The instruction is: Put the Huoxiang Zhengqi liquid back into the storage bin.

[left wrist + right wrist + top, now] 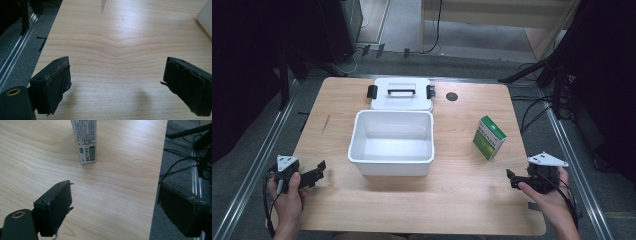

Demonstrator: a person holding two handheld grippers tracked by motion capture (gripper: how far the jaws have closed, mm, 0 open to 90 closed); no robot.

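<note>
**Both grippers wait empty at the near corners; the box is not yet touched**

Fingers (53, 85) of the left gripper (312, 175) stand wide apart over bare wood, holding nothing, and the right gripper (519, 179) is spread just as wide, its fingers (56, 205) empty too, one of them hanging past the table's right edge. Ahead of the right gripper, near but apart from it, the green and white carton (489, 137) stands upright on the table (452, 210); in the right gripper view its printed side (86, 142) faces the camera.

By my reading the work has not begun. The white bin (392, 142) sits open at the middle of the table with nothing in it, and its lid (401, 93), with a dark handle and black clips, lies flat just behind it, touching or nearly so. Picking up the carton, setting it in the bin and perhaps closing the lid all look left to do.

Room is generous. A broad strip of bare wood lies between the carton and the bin, and another in front of the bin. The right gripper sits close to the table's right edge, so it probably must move inward; the left has open table up to the bin's wall (206, 20).
</note>
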